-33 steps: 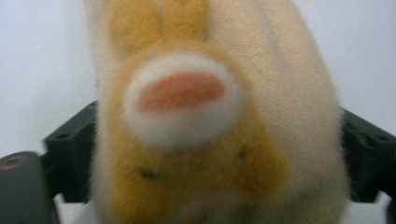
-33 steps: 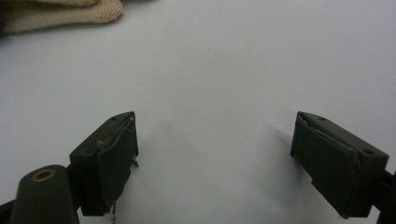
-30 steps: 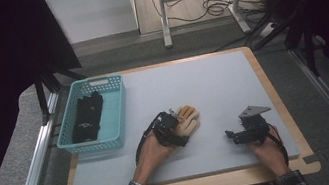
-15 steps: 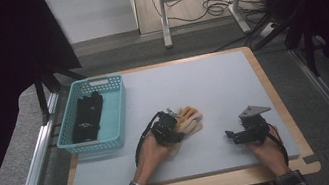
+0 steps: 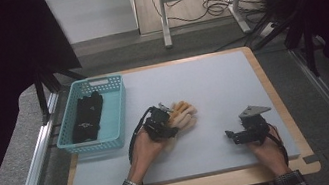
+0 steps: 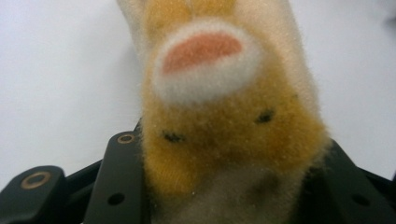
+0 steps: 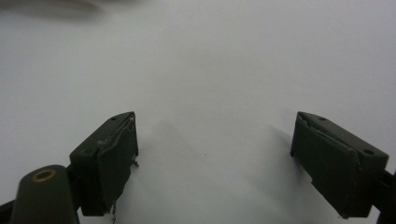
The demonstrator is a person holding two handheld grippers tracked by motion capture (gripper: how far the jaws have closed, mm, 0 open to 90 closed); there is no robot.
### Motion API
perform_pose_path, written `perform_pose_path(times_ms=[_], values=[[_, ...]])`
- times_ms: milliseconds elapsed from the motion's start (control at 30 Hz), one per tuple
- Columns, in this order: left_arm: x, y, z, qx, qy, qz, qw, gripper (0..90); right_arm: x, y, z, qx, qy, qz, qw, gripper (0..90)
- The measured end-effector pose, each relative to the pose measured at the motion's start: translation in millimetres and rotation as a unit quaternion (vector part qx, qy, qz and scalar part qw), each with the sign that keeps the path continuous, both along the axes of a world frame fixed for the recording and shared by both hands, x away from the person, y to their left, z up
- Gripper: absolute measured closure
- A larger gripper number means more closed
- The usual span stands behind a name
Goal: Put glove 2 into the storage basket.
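A fuzzy orange and cream plush toy [image 5: 185, 113] sits near the middle of the grey-white mat [image 5: 212, 84]. My left gripper [image 5: 171, 119] has just been closing, and its jaws now press on the toy from both sides. In the left gripper view the plush toy [image 6: 224, 116] shows an orange face with a white muzzle, wedged between the black jaws of the left gripper [image 6: 224, 186]. My right gripper [image 5: 234, 136] rests low at the front right of the mat, and in its own view the right gripper [image 7: 215, 163] stands wide open with nothing between the jaws.
A turquoise basket [image 5: 120, 111] stands at the mat's left edge with a black folded item [image 5: 86, 116] inside. The mat lies on a wooden board [image 5: 275, 99]. Metal rails run along both sides, and a desk frame with cables stands beyond the far edge.
My left gripper has closed on the plush toy and risen slightly with it. The right gripper has stayed where it was.
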State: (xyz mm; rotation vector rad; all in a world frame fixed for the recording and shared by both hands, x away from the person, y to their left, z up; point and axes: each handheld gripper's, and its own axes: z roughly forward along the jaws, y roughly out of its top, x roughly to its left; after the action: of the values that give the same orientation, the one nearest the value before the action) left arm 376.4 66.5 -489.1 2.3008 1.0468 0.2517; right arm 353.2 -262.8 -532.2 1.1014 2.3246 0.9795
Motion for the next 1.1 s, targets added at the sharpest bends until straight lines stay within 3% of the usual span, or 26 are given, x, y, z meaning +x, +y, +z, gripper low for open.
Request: perform_pose_path(times_ms=[133,233,400,533,1100], values=[[-0.1,6.3,6.6,-0.012,0.003,0.002,0.9999,54.1,-0.2,0.3,0.1,-0.001,0.000,0.000,1.0000,14.3],[-0.7,15.8,17.5,-0.017,0.000,0.018,0.9997,54.1,-0.1,0.4,0.0,-0.002,0.000,0.000,1.0000,14.3],[-4.0,23.8,28.9,-0.004,-0.013,0.027,0.9995,54.1,-0.3,0.4,0.0,-0.003,-0.001,0.000,1.0000,14.3],[-5.9,34.0,40.0,-0.007,-0.022,0.038,0.9990,53.9,0.0,0.1,0.1,-0.001,0.000,0.000,1.0000,14.3],[15.3,84.1,67.8,0.001,-0.028,0.114,0.9931,53.3,-0.2,0.1,0.1,-0.002,0.000,0.000,1.0000,14.3]])
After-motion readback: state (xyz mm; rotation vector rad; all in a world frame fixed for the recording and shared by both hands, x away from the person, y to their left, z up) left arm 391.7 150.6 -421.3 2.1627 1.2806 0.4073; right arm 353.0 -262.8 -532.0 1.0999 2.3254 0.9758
